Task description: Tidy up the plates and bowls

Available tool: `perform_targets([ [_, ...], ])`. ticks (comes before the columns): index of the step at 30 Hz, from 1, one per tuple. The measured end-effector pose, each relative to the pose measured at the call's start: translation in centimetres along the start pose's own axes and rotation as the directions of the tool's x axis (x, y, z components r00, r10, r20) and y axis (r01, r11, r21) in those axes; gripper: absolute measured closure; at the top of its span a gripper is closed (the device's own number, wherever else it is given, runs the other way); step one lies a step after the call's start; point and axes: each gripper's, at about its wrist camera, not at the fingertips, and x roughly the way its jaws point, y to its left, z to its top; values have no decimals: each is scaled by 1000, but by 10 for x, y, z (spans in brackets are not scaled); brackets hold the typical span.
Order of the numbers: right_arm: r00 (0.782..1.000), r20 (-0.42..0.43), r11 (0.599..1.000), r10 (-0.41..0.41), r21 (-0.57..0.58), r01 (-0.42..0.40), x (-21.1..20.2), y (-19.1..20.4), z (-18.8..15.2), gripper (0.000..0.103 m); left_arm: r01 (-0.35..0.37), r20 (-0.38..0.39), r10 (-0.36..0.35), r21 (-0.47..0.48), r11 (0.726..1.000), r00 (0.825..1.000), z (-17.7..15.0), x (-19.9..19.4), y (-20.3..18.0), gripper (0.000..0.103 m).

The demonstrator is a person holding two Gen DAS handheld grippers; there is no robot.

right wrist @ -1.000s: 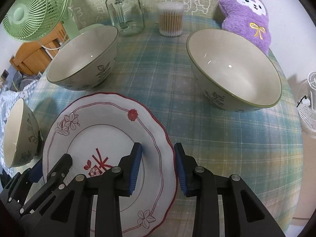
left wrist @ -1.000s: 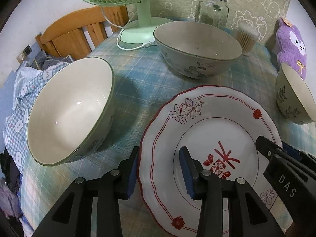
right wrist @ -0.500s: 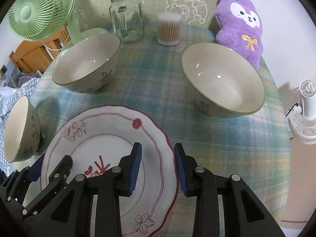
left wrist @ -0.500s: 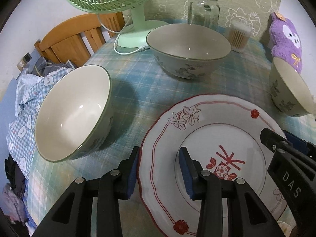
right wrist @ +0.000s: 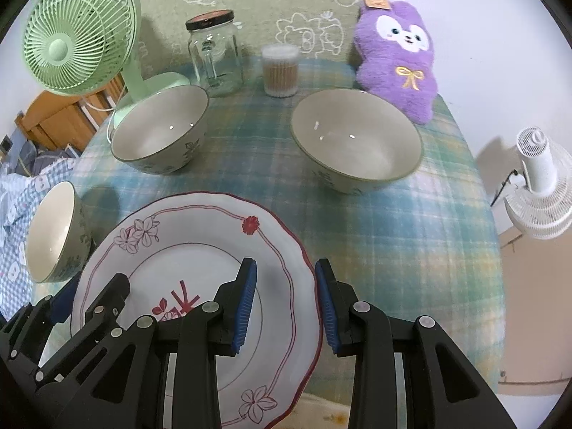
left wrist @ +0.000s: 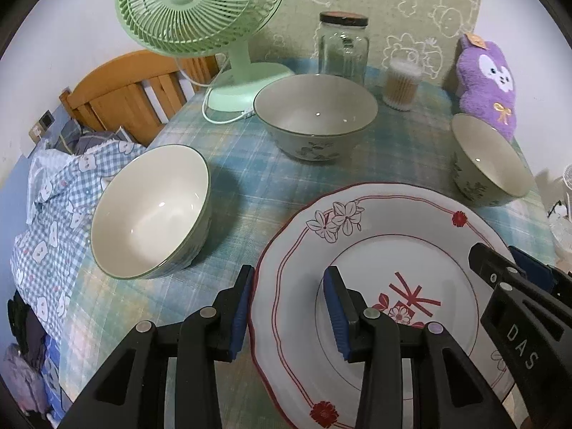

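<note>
Fingers (left wrist: 336, 311) astride plate (left wrist: 386, 221) rim

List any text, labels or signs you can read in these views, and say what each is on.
"DAS": white letters on the black body of the right hand-held gripper, seen in the left wrist view.
Orange tag on the purple plush toy: too small to read.
Jar lid: any print is blurred.
Plate: only flowers and a red motif, no words.

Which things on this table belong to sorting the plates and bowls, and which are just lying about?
Job: plate, held at opposite rims by left gripper and right gripper; three bowls.

Lying about: green fan, glass jar, cotton swabs, purple plush.
</note>
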Motion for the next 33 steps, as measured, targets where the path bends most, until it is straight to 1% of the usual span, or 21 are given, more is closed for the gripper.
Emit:
perform_targets([
  [13, 998, 26, 997, -51, 59, 49, -45, -19, -40, 66, 52, 10, -53, 61, 997, 999, -28, -33, -11, 64],
  [22, 996, 10, 989, -85, 119, 83, -66, -33, -78, 66, 83, 12, -86, 139, 987, 996, -54, -51, -21, 64],
  [33, 992, -18, 977, -122, 172, 123, -78, -51, -120, 66, 123, -9, -124, 211, 970, 992, -87, -62, -34, 64],
])
